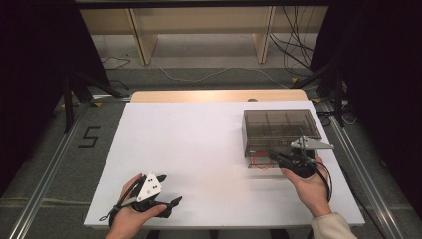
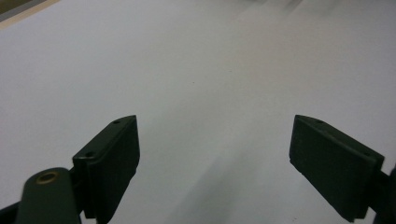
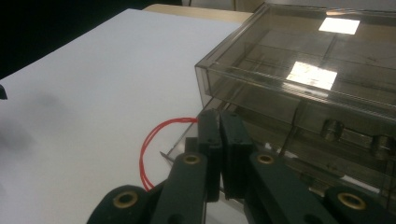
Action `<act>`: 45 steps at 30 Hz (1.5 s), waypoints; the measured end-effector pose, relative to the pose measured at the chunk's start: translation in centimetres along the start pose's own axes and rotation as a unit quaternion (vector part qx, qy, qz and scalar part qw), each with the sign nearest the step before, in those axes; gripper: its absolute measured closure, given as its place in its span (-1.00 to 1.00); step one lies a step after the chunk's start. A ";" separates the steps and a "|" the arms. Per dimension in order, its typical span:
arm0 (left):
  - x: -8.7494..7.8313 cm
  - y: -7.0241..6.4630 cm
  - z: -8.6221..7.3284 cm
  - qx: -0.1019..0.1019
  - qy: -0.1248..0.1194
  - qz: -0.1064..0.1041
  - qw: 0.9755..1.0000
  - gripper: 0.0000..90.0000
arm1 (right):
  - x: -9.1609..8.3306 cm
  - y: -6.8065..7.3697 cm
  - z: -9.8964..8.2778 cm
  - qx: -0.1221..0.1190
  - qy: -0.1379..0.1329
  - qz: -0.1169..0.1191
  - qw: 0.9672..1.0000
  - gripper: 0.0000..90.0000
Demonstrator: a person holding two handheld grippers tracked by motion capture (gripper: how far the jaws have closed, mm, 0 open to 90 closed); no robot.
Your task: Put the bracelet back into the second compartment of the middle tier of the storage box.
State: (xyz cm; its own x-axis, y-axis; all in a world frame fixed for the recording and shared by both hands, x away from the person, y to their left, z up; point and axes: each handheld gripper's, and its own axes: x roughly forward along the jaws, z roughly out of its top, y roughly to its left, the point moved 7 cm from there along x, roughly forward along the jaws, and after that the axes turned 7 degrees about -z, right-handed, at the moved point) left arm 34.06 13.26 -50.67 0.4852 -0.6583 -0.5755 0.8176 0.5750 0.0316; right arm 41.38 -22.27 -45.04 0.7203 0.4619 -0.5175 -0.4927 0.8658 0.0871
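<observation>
At the lower right of the high view, my right gripper (image 1: 275,158) sits at the front of the smoky box (image 1: 280,130), jaws pressed together at the edge of its pulled-out drawer (image 3: 280,154). A red band (image 3: 150,144) lies on the white desk (image 1: 199,149) just beside the drawer's corner, its far end touching or tucked under that corner. My left gripper (image 1: 169,203) rests at the lower left of that view, jaws wide apart over bare desk, holding nothing.

As I judge it, the step is working the drawer, with the band as the likely cargo. Done well, it means a straight, level pull or push along the drawer's run, so the box does not skid, and keeping the band clear of the gap.

I cannot tell whether my closed jaws pinch the drawer's clear wall or merely meet beside it. Glare patches on the lid hide the compartments beneath, and the drawer's contents are hard to read.
</observation>
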 end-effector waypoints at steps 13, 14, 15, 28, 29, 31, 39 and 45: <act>0.0 0.0 0.0 0.000 0.000 0.000 1.000 -0.65 | -0.5 -1.4 0.0 0.012 -0.004 -0.014 1.000 0.97; 0.0 0.0 0.0 0.000 0.000 0.000 1.000 -0.65 | -0.5 -1.6 0.0 0.015 -0.004 -0.016 1.000 0.97; 0.0 0.0 0.0 0.000 0.000 0.000 1.000 -0.65 | -0.6 -1.7 0.0 0.016 -0.004 -0.016 1.000 0.97; 0.0 0.0 0.0 0.000 -0.001 0.000 1.000 -0.65 | -0.8 -2.8 -0.2 0.025 -0.004 -0.029 0.999 0.97; 0.0 0.0 0.0 0.000 0.000 0.000 1.000 -0.65 | -0.8 -2.9 -0.2 0.024 -0.005 -0.030 0.999 0.97; 0.0 0.0 0.0 0.001 -0.001 0.001 1.000 -0.65 | -0.8 -3.0 -0.2 0.026 -0.005 -0.032 0.999 0.97; 0.0 0.0 0.0 0.001 -0.001 0.001 1.000 -0.65 | -1.0 -3.4 -0.3 0.030 -0.004 -0.037 0.999 0.97; 0.0 0.0 0.1 0.000 -0.001 0.001 1.000 -0.65 | -1.0 -3.7 -0.3 0.031 -0.005 -0.041 0.999 0.97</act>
State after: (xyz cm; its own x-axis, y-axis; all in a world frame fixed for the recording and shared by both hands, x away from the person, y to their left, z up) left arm 34.04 13.22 -50.62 0.4875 -0.6588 -0.5730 0.8169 0.5758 0.0331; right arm 42.35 -26.01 -45.12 0.7618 0.3912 -0.5164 -0.4016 0.9106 0.0975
